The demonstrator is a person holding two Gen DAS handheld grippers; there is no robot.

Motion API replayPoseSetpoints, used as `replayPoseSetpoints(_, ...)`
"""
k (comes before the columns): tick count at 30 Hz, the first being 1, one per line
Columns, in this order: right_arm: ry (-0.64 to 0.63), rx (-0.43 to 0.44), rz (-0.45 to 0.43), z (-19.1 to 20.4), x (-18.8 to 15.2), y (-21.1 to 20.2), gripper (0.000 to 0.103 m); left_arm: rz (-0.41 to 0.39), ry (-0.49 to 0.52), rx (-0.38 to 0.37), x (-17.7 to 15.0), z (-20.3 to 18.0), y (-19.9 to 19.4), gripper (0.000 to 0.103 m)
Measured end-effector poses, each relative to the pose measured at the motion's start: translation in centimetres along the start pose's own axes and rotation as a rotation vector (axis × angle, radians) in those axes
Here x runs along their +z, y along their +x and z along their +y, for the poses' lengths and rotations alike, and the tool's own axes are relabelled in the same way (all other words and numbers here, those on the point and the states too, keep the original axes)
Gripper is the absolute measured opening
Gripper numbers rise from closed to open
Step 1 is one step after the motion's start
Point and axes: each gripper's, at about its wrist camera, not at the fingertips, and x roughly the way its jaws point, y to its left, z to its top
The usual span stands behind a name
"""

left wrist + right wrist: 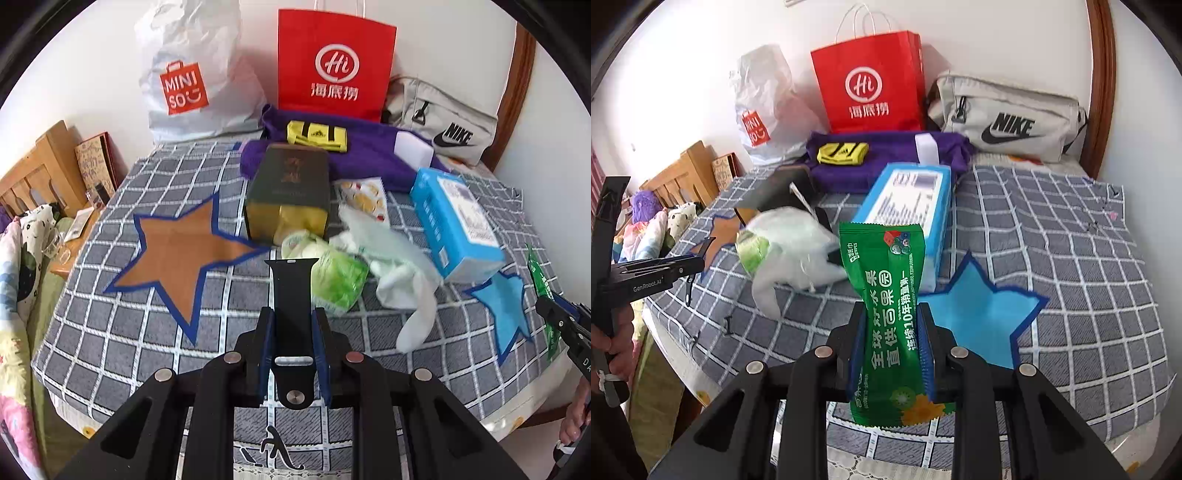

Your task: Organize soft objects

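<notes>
Jaws of both tools pinch: left gripper (291,332) on a black watch strap (291,291), right gripper (893,343) on a green wipes packet (894,314), each held above the checked cloth (110,332), probably bound for brown star (177,251) and blue star (982,317).

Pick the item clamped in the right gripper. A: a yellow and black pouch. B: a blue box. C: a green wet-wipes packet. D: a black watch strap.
C: in the right wrist view the right gripper pinches the green wet-wipes packet between its blue pads, while the black watch strap sits in the left gripper and the blue box lies on the checked cloth.
</notes>
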Motion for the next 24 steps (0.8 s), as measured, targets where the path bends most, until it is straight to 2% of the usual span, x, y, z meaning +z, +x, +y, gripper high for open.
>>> replayPoseSetpoints(13,0.011,-0.022,-0.072,0.0,4.6,-2.1,0.026,-0.072,0.012,-0.013,3.8,-1.0,-2.2,0.02)
replayPoseSetpoints(24,0.014,-0.022,-0.103,0.0,8.6,-1.8,0.026,-0.113,0.011,-0.012,7.3,-1.1,-2.8,0.02)
